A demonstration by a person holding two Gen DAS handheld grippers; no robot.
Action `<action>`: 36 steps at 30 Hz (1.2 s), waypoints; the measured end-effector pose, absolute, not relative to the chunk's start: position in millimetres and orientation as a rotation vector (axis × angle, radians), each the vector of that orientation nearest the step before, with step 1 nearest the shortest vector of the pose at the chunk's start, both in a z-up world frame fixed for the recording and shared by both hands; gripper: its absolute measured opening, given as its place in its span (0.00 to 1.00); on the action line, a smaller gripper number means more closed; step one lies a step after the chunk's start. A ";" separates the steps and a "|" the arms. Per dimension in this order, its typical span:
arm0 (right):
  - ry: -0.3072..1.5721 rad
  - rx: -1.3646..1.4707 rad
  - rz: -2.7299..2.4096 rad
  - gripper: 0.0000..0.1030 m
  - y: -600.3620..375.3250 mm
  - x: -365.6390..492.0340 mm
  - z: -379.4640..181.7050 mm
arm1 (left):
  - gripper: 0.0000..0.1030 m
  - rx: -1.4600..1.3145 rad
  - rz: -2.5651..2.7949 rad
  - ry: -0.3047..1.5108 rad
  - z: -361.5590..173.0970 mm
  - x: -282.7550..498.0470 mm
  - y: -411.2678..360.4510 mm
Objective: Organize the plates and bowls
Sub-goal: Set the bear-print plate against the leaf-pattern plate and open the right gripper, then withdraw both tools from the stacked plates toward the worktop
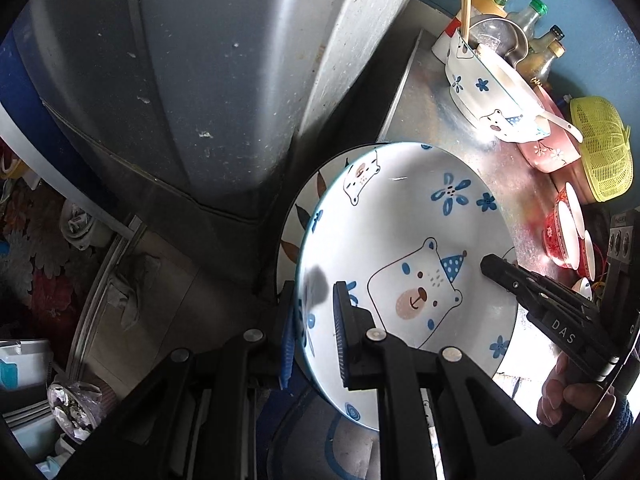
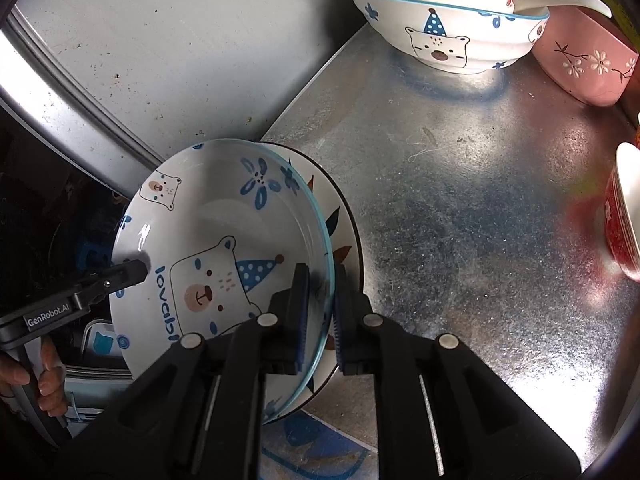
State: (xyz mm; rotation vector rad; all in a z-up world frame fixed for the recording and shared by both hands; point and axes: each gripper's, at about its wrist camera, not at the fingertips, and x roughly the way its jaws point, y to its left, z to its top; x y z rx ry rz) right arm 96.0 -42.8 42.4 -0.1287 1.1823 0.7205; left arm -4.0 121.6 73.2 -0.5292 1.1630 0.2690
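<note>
1. Both grippers clamp the stacked plates: the left gripper [image 1: 312, 336] pinches the rims on one side, the right gripper [image 2: 322, 316] on the opposite side, jaws nearly closed on them.
2. Metal counter [image 2: 460, 200] lies beneath, the stack partly past its edge.
3. Bear plate [image 2: 208, 240] sits on top of a leaf-patterned plate [image 2: 340, 240].
4. Bear bowl [image 2: 448, 32] and pink bowl [image 2: 584, 64] stand well apart at the back.

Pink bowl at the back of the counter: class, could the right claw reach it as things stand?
Probably not yet: the right claw is shut on the stacked bear plate and leaf plate. The counter towards the pink bowl lies bare.
</note>
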 end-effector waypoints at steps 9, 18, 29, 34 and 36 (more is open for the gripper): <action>1.182 -0.173 0.748 0.38 -25.5 91.7 39.0 | 0.41 -0.537 0.250 1.157 75.7 -2.2 115.5; 1.180 -0.162 0.785 0.73 -8.8 85.5 38.9 | 0.64 -0.527 0.238 1.132 83.7 -2.7 109.2; 1.111 -0.160 0.788 0.88 -15.8 81.9 55.7 | 0.91 -0.510 0.270 1.053 103.2 -1.9 106.6; 1.108 -0.144 0.730 1.00 -38.1 87.0 59.7 | 0.97 -0.488 0.278 1.053 105.1 -1.7 101.2; 1.108 -0.132 0.706 1.00 -47.5 87.7 59.3 | 0.99 -0.480 0.277 1.055 105.3 -0.7 98.1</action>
